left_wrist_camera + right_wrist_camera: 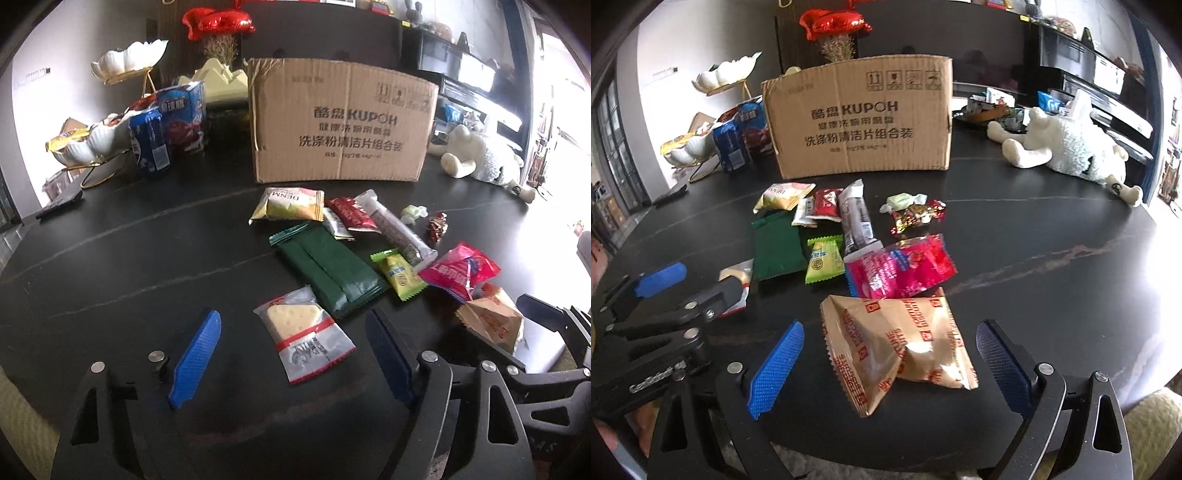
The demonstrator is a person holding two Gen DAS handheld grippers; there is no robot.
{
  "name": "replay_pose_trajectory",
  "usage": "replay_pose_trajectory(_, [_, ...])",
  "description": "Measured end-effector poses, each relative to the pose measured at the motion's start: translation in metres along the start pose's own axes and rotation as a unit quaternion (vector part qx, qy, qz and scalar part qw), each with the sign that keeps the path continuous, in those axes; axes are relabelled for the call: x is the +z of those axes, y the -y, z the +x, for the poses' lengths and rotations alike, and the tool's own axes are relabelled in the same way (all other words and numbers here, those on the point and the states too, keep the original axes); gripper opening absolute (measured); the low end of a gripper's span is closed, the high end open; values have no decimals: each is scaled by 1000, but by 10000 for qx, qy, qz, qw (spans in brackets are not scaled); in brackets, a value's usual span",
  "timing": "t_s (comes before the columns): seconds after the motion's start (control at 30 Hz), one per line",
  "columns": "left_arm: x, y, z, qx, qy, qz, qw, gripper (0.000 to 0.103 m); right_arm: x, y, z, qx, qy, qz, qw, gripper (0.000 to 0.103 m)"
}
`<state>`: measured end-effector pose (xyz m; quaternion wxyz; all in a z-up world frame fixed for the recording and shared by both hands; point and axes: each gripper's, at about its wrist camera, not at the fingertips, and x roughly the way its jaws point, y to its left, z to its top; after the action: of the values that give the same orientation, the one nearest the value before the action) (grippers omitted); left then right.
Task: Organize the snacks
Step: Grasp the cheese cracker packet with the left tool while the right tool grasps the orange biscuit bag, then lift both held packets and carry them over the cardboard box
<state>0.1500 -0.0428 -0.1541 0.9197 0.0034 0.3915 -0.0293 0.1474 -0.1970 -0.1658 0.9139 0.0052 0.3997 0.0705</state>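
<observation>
On the black table (129,258), ahead of the cardboard box (343,122), loose snacks lie scattered. My left gripper (295,354) stands wide apart around the cracker packet (306,338), touching nothing. My right gripper (890,365) is equally spread about the gold biscuit bag (897,350). Both judged light, crinkly, slippery, with fragile contents; pinch the sealed edges gently.
</observation>
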Motion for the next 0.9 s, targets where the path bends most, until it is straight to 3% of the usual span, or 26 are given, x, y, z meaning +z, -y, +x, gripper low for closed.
replay_pose_trajectory(0.3, [-2,-5,17,-61,-249,-149,9996,64,-1,1,17,-47,-215,36,9998,90])
replay_pose_trajectory(0.53, [-2,-8,17,-103,-265,-162,9995,42,-1,-3,17,-138,-189,-76,9997,77])
replay_pose_trajectory(0.73, [-4,-8,14,-163,-247,-121,9995,36,-3,-4,14,-161,-150,-140,9997,62])
replay_pose_trajectory(0.9, [-7,-7,2,-215,-147,-38,9997,36,-4,-7,7,-99,-41,-163,9998,59])
